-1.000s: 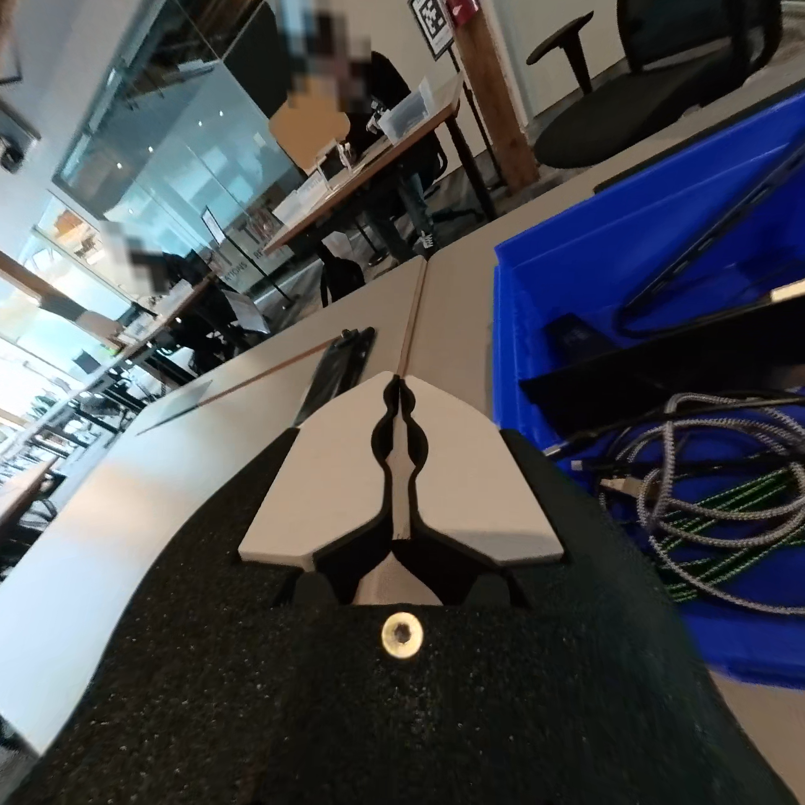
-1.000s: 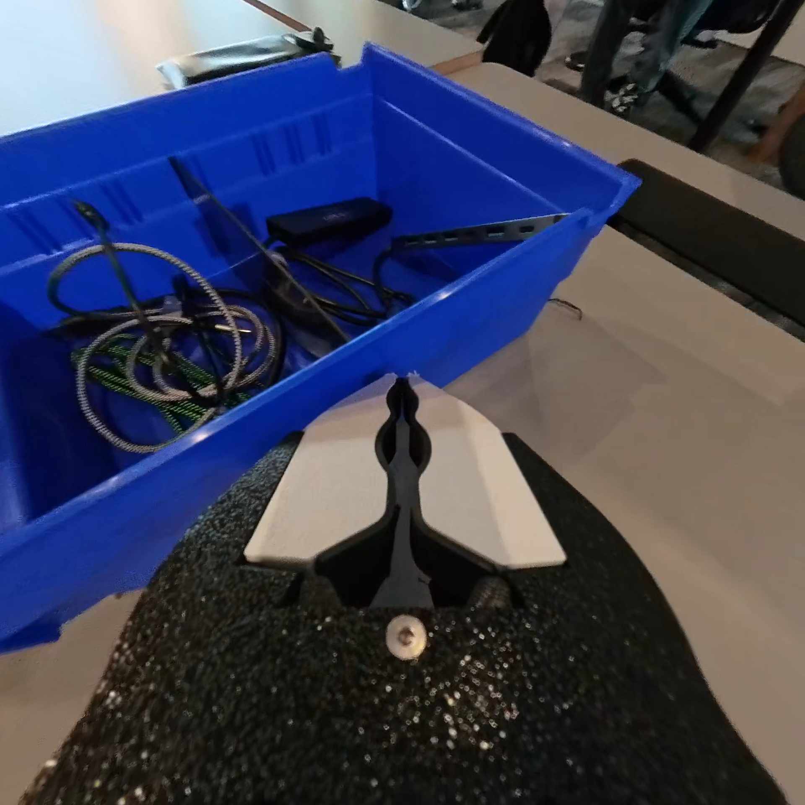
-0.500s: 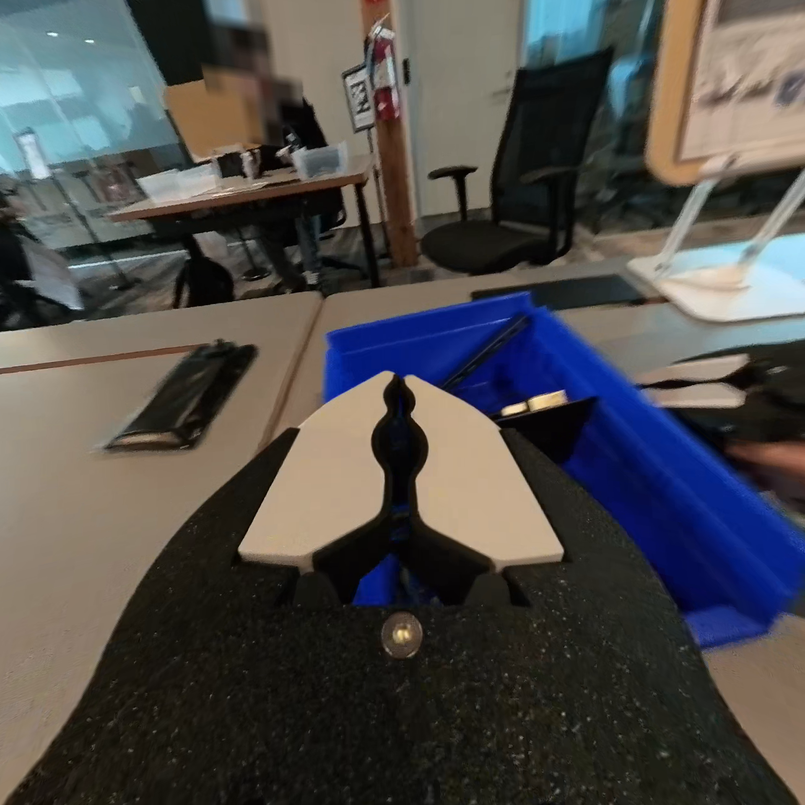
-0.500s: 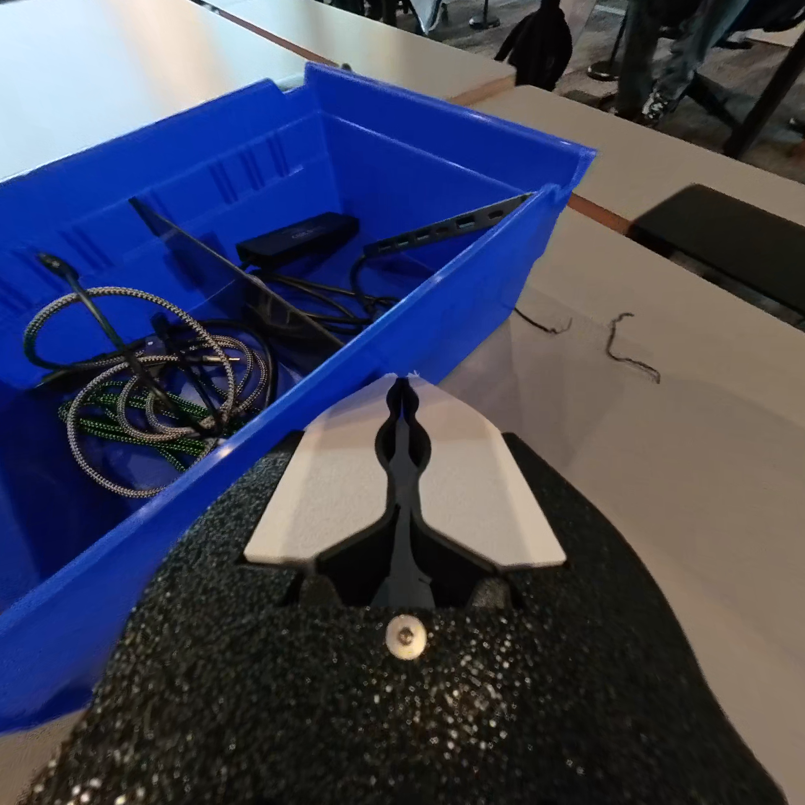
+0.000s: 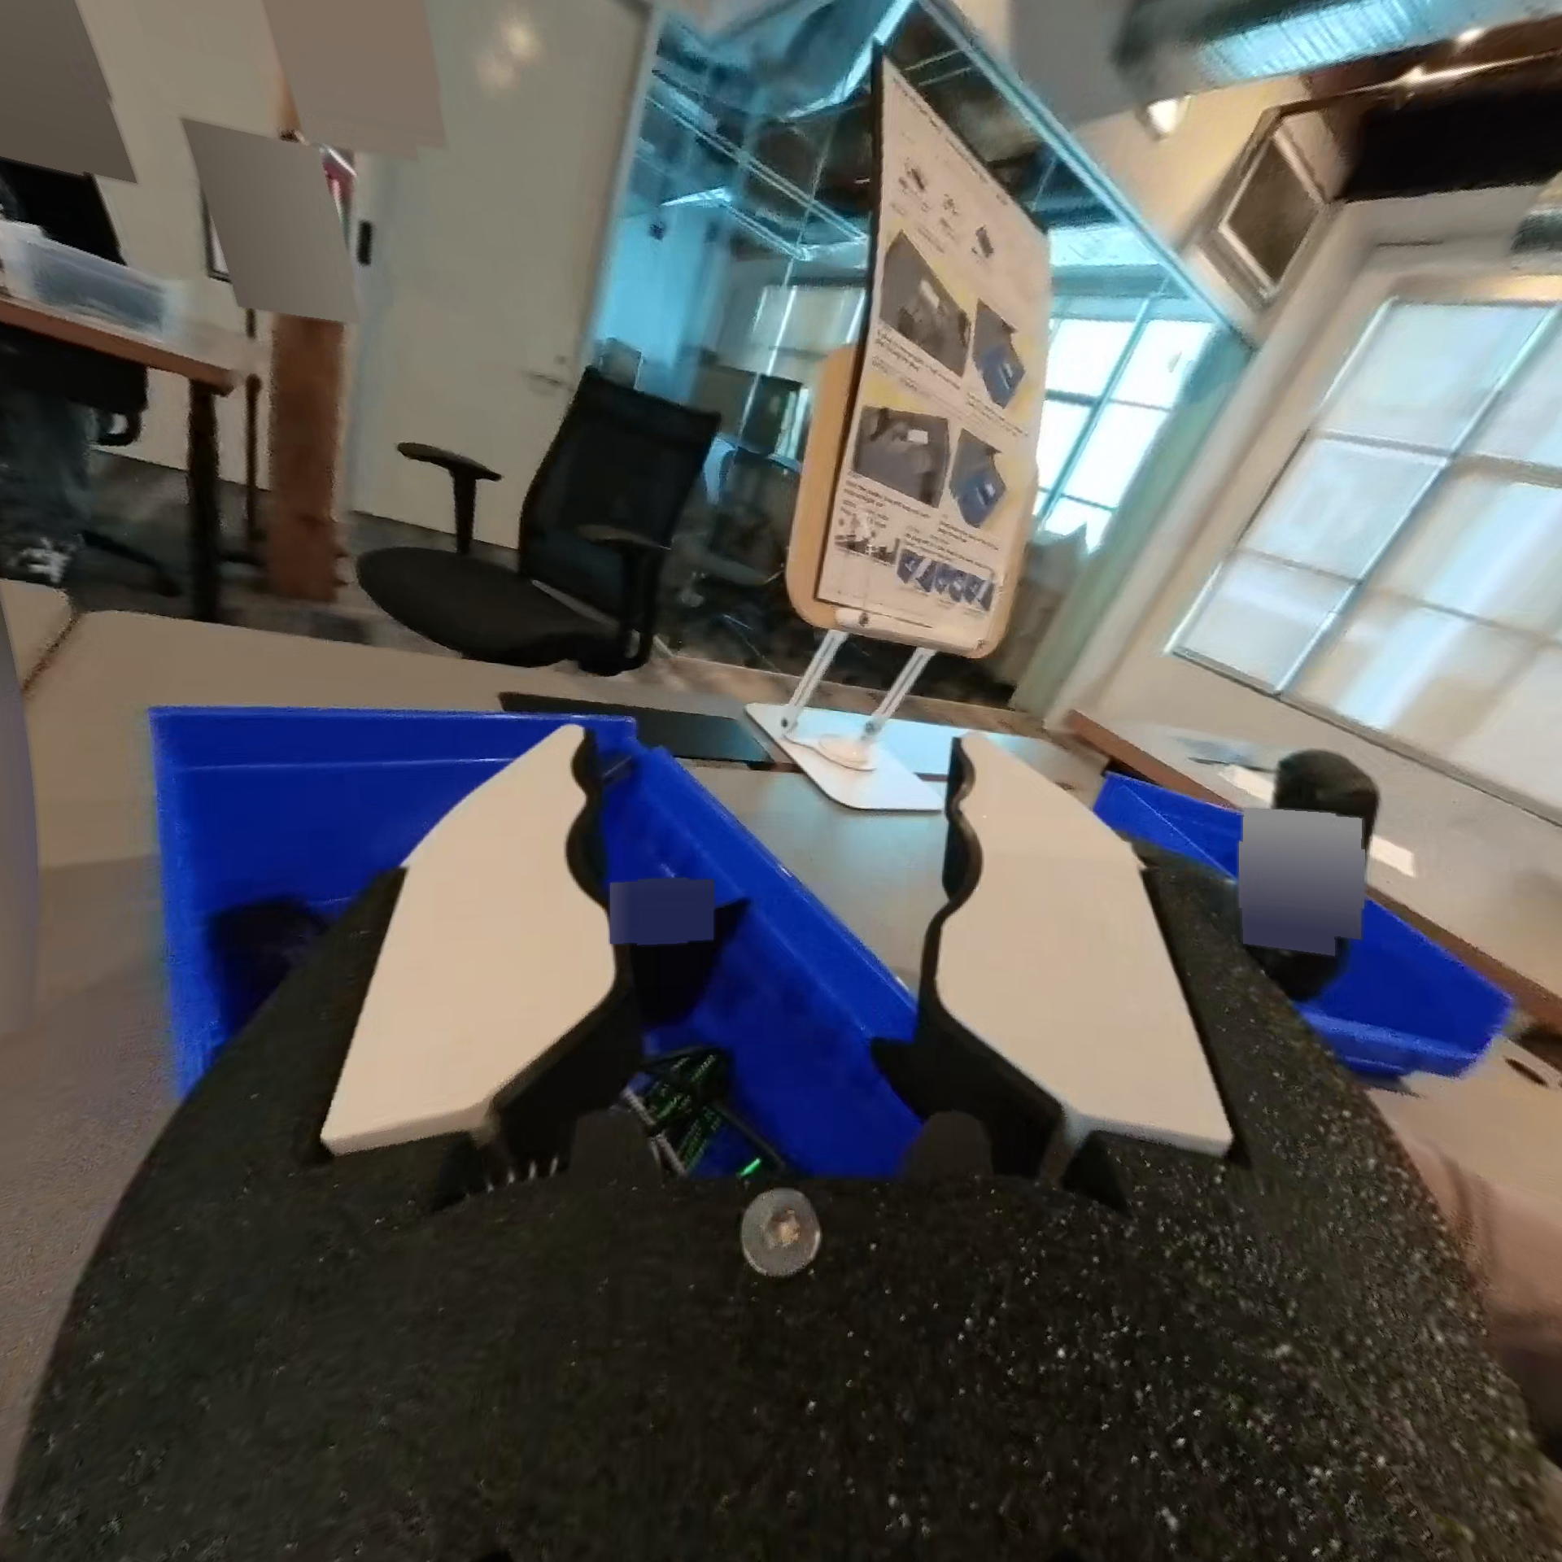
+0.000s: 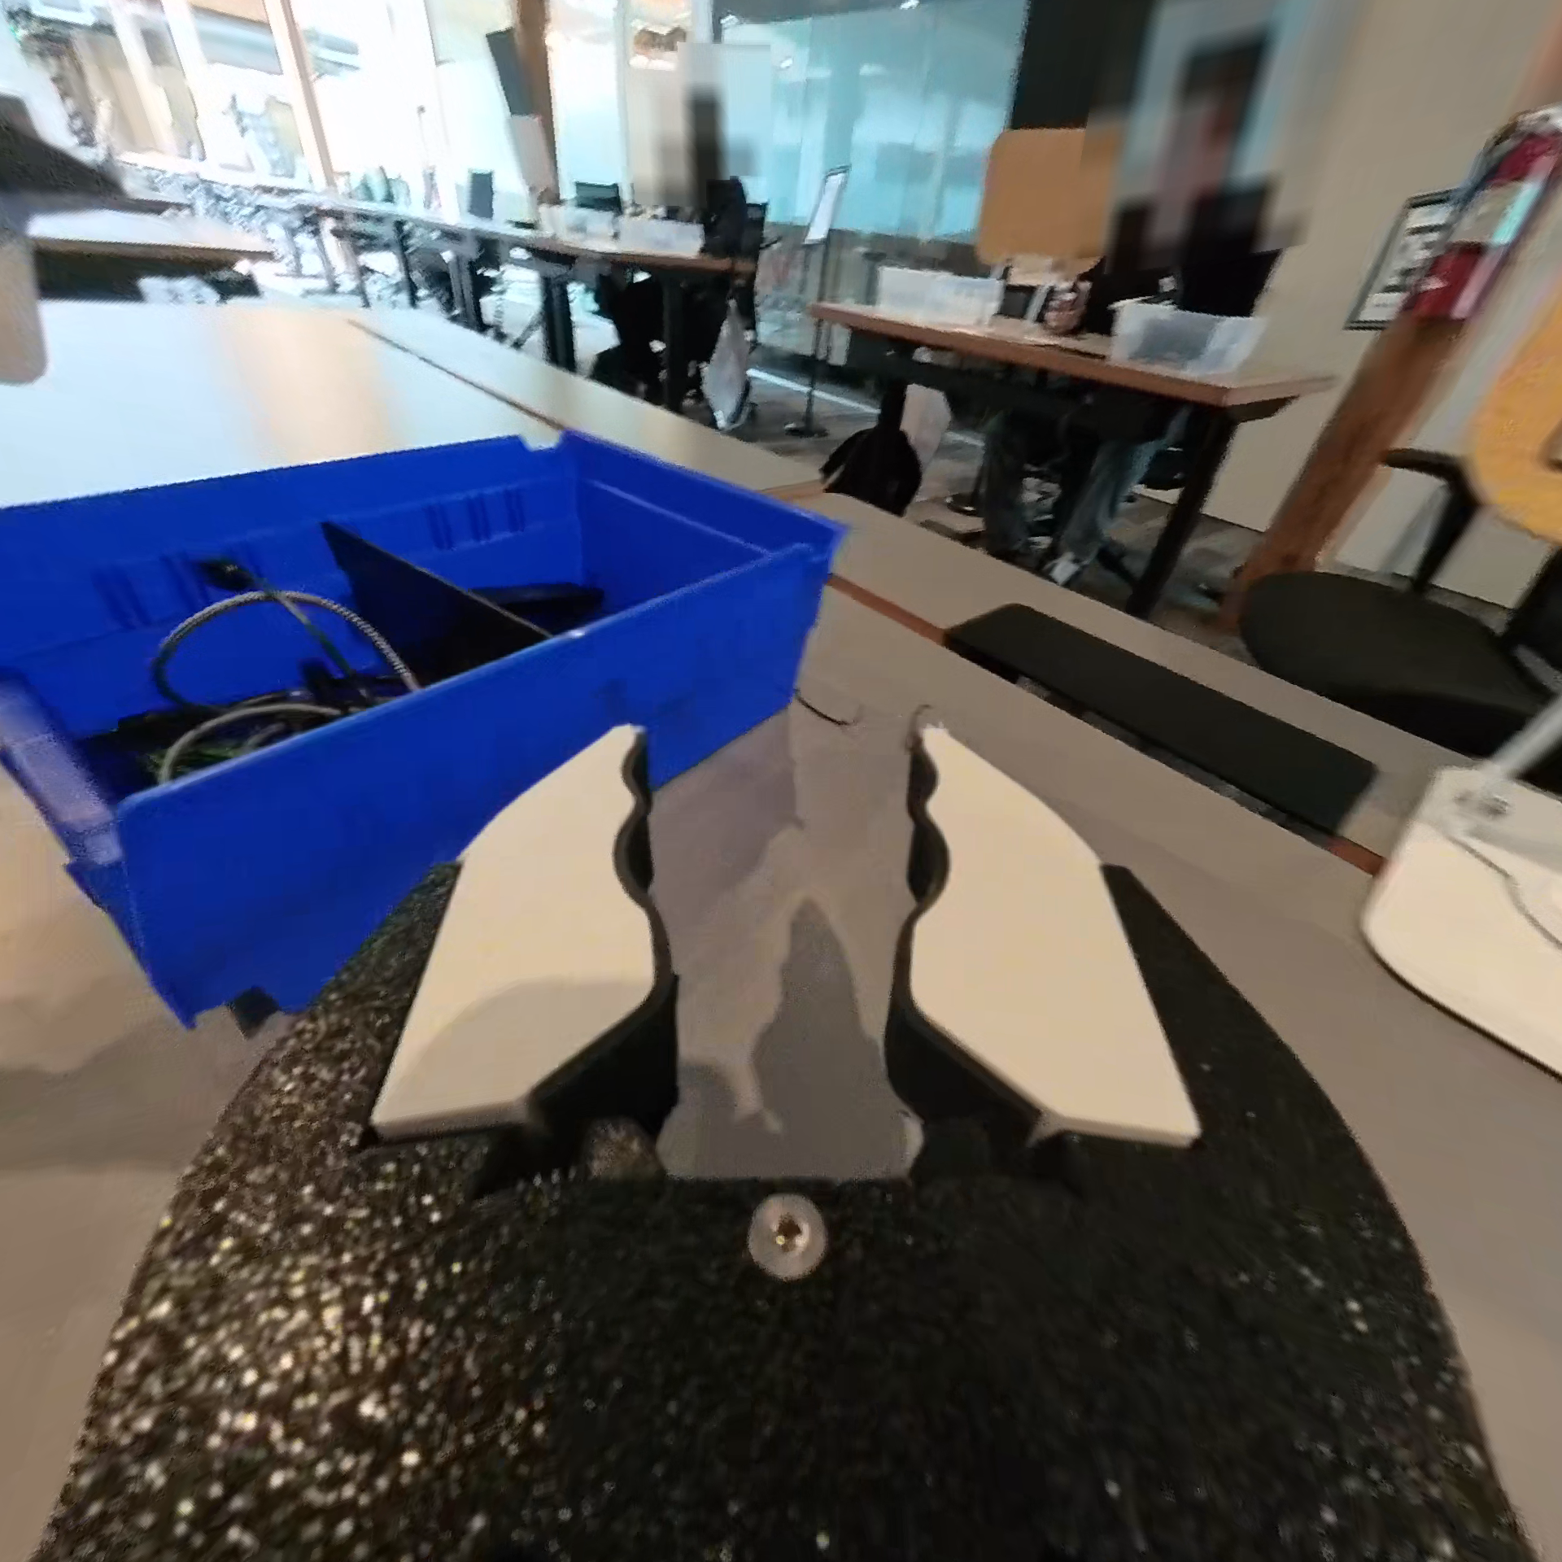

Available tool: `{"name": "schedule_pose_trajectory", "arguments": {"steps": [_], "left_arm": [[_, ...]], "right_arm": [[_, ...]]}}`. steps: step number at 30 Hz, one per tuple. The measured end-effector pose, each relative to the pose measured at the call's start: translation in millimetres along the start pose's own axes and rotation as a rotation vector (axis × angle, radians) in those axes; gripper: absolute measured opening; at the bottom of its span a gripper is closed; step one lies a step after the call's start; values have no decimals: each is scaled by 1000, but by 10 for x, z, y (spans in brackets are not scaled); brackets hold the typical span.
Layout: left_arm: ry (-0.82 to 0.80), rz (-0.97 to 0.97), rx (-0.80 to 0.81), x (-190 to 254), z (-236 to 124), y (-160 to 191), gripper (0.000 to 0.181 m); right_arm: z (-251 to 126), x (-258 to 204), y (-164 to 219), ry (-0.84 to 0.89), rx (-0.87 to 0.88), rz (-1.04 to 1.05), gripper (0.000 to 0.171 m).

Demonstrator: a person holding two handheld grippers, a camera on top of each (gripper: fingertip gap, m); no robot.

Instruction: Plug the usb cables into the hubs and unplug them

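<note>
A blue bin (image 6: 423, 811) stands on the grey table, split by a black divider (image 6: 423, 600). Grey braided and green-black USB cables (image 6: 279, 602) lie coiled in its near compartment. A black hub (image 6: 549, 596) lies past the divider. My right gripper (image 6: 779, 731) is open and empty, low over the table just right of the bin. My left gripper (image 5: 773, 744) is open wide and empty, above the near end of the same bin (image 5: 338, 811). A bit of green-black cable (image 5: 685, 1090) shows between its fingers. The rest of the bin's contents are hidden in that view.
A second blue bin (image 5: 1395, 972) sits to the right. A white stand base (image 5: 845, 765) with a printed sheet and a black mat (image 6: 1141, 693) lie behind the bins. The stand base also shows at the right (image 6: 1479, 930). Office chairs and desks stand beyond.
Both grippers have gone from shut to open. The left one swung right and tilted up from the bin. The right one pulled back and tilted up, leaving the bin farther left.
</note>
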State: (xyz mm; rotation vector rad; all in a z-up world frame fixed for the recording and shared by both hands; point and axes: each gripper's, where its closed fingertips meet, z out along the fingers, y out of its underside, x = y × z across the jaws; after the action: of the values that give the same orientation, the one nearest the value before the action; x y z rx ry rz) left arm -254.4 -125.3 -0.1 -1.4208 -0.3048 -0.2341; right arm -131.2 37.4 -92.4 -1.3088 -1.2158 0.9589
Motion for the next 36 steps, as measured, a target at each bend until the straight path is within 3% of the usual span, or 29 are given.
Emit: {"name": "schedule_pose_trajectory", "arguments": {"steps": [4, 10, 14, 26, 32, 36], "left_arm": [[-62, 97, -72, -28, 50, 108, 89], [-32, 142, -75, 140, 164, 163, 92], [-43, 180, -119, 171, 226, 258, 91], [-81, 222, -184, 141, 283, 389, 83], [-91, 246, -178, 133, 239, 345, 74], [-57, 270, -174, 191, 196, 310, 61]], "right_arm": [[-477, 474, 53, 169, 5, 34, 79], [-1233, 1393, 472, 530, -105, 107, 79], [-1586, 1732, 798, 638, -230, 210, 77], [-2228, 2237, 984, 831, -372, 15, 32], [-2503, 2452, 947, 896, -350, -63, 38], [-2204, 2125, 589, 739, -119, -43, 36]]}}
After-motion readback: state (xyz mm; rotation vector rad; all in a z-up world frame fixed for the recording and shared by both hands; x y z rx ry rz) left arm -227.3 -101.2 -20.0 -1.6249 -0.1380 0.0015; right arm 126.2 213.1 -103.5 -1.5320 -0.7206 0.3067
